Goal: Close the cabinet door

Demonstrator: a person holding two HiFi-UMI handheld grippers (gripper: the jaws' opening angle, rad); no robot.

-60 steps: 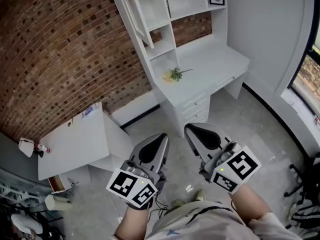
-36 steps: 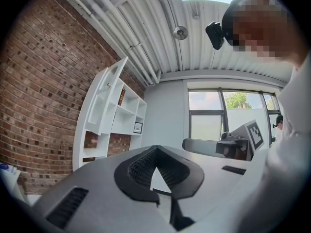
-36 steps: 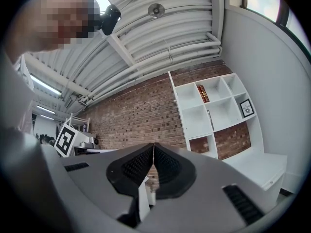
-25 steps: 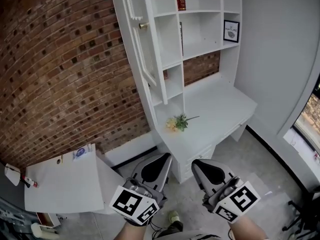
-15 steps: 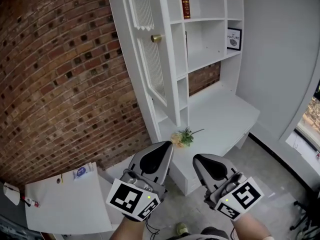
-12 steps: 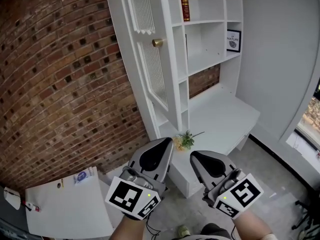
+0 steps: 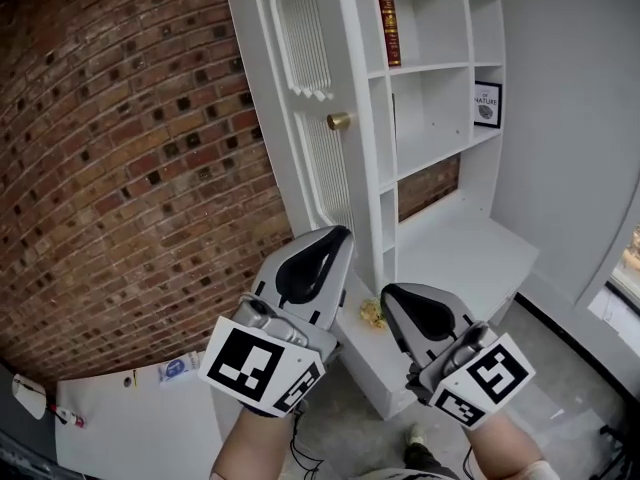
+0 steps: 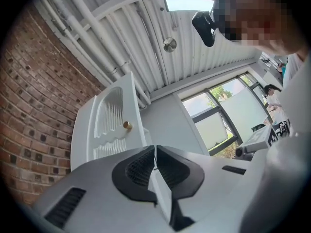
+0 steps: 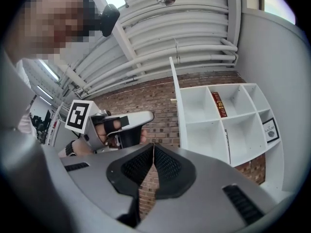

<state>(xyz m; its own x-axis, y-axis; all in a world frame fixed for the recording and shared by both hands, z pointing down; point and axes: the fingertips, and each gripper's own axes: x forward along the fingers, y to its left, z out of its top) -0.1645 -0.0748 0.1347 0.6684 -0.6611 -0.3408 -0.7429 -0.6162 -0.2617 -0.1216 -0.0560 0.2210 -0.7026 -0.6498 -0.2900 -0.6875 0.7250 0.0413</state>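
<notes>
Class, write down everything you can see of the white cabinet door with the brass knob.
The cabinet door is white, seemingly painted, with two ribbed panels, the upper ending in a scalloped edge, and a round brass-coloured knob near one edge. It stands upright, swung open from the white shelf unit, beside the brick wall. Nothing touches it; the left gripper and right gripper hang below it.

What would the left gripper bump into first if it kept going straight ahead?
Probably the open white cabinet door, near its edge by the brass knob; depth is hard to judge.
</notes>
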